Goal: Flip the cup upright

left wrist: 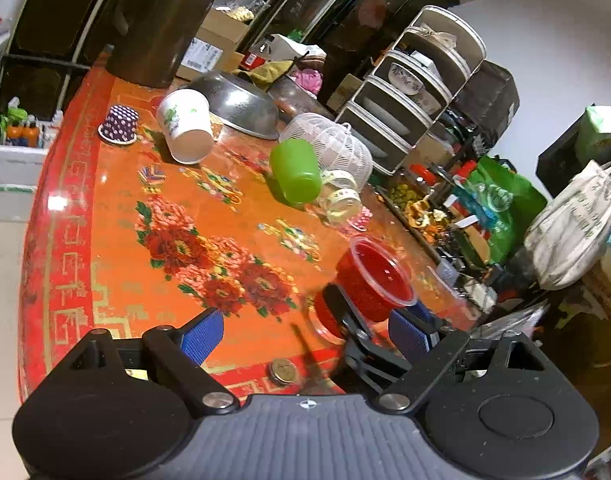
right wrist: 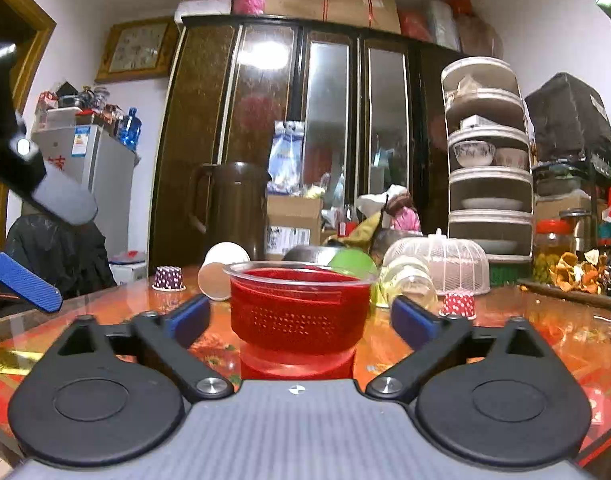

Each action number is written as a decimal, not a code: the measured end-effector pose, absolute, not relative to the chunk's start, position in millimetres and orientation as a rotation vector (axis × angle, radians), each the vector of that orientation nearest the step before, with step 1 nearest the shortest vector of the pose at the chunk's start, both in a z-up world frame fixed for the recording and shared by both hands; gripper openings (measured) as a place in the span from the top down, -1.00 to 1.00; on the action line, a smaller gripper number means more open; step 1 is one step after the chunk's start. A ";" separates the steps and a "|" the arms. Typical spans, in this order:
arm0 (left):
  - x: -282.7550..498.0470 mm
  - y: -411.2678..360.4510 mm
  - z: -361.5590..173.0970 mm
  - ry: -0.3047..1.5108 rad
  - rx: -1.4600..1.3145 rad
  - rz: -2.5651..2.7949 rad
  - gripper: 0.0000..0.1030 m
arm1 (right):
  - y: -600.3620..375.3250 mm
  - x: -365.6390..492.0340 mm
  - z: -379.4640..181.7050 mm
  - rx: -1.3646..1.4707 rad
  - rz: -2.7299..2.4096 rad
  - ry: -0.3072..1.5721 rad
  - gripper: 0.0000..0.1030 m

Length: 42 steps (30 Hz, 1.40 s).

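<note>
A red plastic cup (right wrist: pixel 299 312) stands upright, mouth up, on the glass-topped red floral table (right wrist: pixel 525 332), between the blue pads of my open right gripper (right wrist: pixel 299 316), apart from both pads. In the left wrist view the cup (left wrist: pixel 375 280) stands near the table's right edge with the right gripper's fingers (left wrist: pixel 347 312) beside it. My left gripper (left wrist: pixel 305 330) is open and empty above the near table edge; one of its blue fingers (right wrist: pixel 23 282) shows at the far left of the right wrist view.
A white paper cup (left wrist: pixel 185 126), a green cup (left wrist: pixel 296 170) and a clear jar (left wrist: pixel 341 198) lie on their sides farther back. Small dotted cups (left wrist: pixel 120 123) (right wrist: pixel 459 304), a steel bowl (left wrist: pixel 241 104), a white mesh cover (left wrist: pixel 337 146) and a coin (left wrist: pixel 283 370) also lie about.
</note>
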<state>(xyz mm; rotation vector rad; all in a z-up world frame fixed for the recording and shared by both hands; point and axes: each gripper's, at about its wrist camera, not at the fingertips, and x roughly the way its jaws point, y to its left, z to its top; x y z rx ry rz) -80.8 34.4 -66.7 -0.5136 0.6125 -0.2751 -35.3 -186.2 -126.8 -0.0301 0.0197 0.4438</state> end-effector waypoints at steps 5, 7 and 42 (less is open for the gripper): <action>-84.9 25.8 -62.5 0.548 -0.338 -0.158 -0.96 | -211.5 -48.1 -104.8 -0.008 0.544 0.134 -0.98; -85.5 20.2 -57.1 0.561 -0.243 -0.122 -0.96 | -224.8 -52.4 -86.6 -0.008 0.582 0.223 -0.98; -122.8 -34.8 11.5 0.589 -0.109 -0.143 -0.96 | -260.9 -74.3 6.2 -0.029 0.535 0.504 -0.98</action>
